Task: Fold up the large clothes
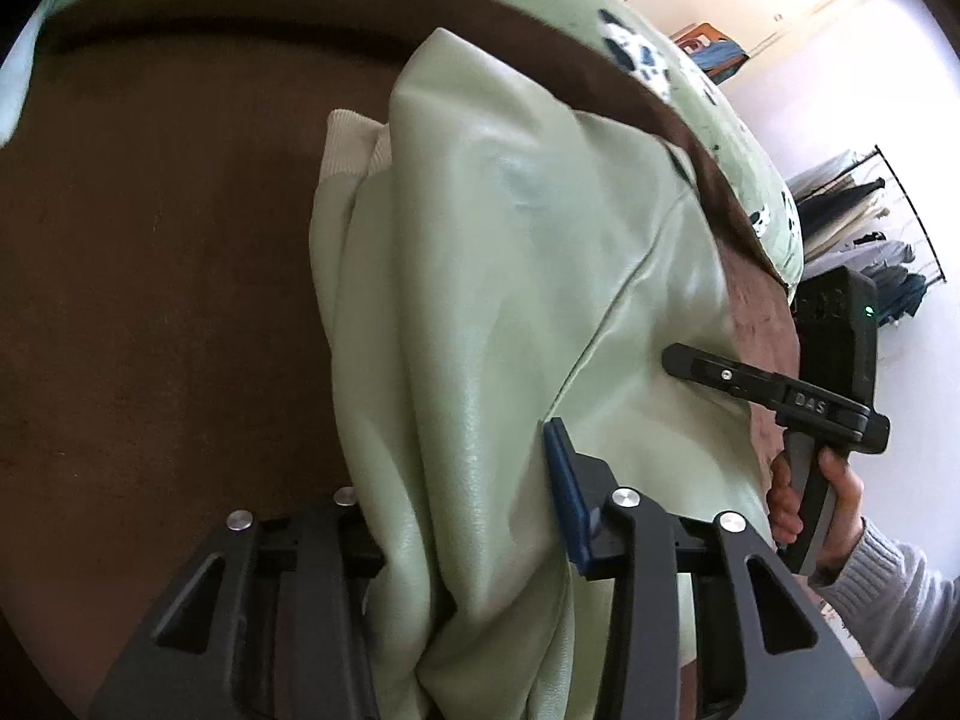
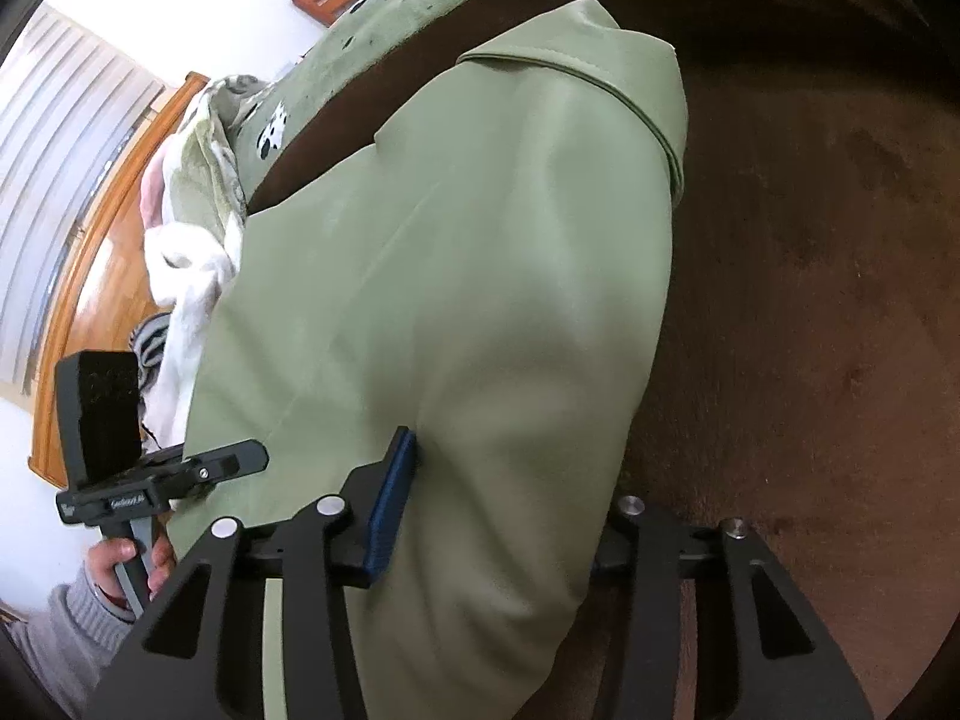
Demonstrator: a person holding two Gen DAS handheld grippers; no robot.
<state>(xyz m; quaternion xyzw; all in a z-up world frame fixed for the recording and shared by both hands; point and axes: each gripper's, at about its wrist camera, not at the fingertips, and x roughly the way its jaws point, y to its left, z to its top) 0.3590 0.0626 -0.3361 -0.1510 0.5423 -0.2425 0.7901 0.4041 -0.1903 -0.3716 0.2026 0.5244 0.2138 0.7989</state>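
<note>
Behind jacket [image 1: 480, 276] folds, hidden gripper pads [image 1: 564, 480]

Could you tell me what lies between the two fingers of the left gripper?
A thick fold of the pale green jacket fills the left gripper, as the left wrist view shows.

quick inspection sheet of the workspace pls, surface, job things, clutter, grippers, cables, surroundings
surface: brown blanket, with a green panda-print cover along its far edge.
job's things: pale green faux-leather jacket, bunched and lifted at the near end; ribbed cuff showing.
clutter: white and striped fabrics piled at the bed's edge.
grippers: left gripper and right gripper each clamp a thick fold of the jacket between the fingers.
cables: nothing seen.
surroundings: clothes rack by a white wall, wooden board, window blinds.
</note>
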